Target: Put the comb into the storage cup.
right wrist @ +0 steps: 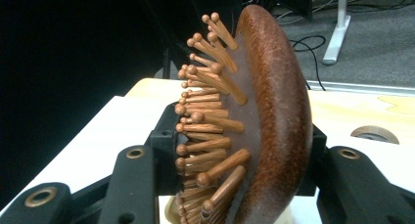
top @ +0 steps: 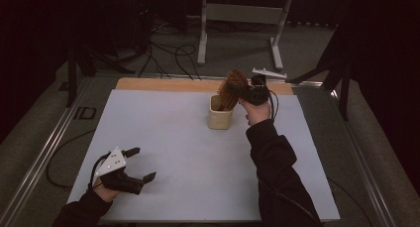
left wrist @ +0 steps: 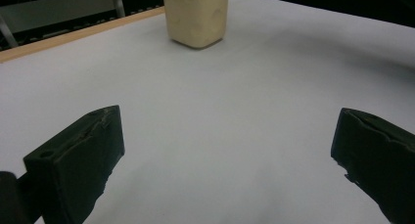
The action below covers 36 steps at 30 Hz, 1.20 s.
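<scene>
Dim room, dark surroundings.
Grey carpet floor (top: 317, 43) at frame top; white desk frame (top: 242, 14) top centre; black cables (top: 168, 53) upper left.

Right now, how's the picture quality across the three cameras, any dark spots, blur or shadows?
High view: dim, black surroundings, the hairbrush and right gripper murky. Left gripper view: evenly lit table, cream cup slightly soft, left gripper jaws sharp. Right gripper view: brush crisp, left background black.

Left gripper (top: 141, 163) low near table edge, jaws wide apart; right gripper (top: 242, 89) raised, jaws seemingly clamped.
</scene>
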### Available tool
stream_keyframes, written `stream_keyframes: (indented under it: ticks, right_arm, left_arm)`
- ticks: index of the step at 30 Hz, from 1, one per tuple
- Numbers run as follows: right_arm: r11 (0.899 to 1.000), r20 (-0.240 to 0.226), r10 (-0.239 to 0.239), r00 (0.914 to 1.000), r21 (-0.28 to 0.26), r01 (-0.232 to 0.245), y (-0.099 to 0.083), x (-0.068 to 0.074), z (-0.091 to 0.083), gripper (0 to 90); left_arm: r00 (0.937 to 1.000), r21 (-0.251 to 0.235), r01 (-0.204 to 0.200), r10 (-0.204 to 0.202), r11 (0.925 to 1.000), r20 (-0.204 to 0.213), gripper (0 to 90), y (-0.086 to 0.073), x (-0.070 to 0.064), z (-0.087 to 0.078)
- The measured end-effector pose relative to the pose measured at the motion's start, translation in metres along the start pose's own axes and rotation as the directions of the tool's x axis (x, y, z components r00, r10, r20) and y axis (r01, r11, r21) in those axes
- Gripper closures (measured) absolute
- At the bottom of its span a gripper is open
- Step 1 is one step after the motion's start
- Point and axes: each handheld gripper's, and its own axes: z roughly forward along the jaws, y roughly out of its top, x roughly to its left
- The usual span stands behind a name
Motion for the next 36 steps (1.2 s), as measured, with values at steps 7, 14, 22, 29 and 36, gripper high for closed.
stream_keyframes:
  ticks: [7,14,22,29,36]
  right_arm:
    - [1.0,0.014,0.019,0.9997,0.004,-0.02,-0.0009,-0.0039,-0.0004,48.1]
    - [1.0,0.031,0.017,0.9994,0.009,-0.017,-0.0026,-0.009,-0.0006,45.0]
    - [0.999,0.029,-0.007,0.9995,0.032,0.006,-0.0022,-0.0096,-0.0001,29.7]
    - [0.999,0.024,-0.034,0.9991,0.038,0.033,-0.0036,-0.0093,-0.0023,16.6]
    - [0.995,-0.001,-0.077,0.997,0.062,0.077,-0.0063,-0.0091,-0.0032,9.4]
  left_arm:
    - [1.0,0.003,-0.003,0.003,1.0,0.002,0.1,0.0001,-0.0005,0.0004]
    - [1.0,0.004,-0.001,0.001,1.0,0.006,0.1,0.0,-0.0004,0.0007]
    - [1.0,0.005,-0.002,0.002,1.0,0.008,0.1,0.0001,-0.0006,0.0006]
    - [0.9999,0.007,-0.004,0.004,1.0,0.01,0.1,0.0001,-0.0009,0.0011]
    - [0.9999,0.006,-0.007,0.007,1.0,0.011,0.1,0.0004,-0.0015,0.001]
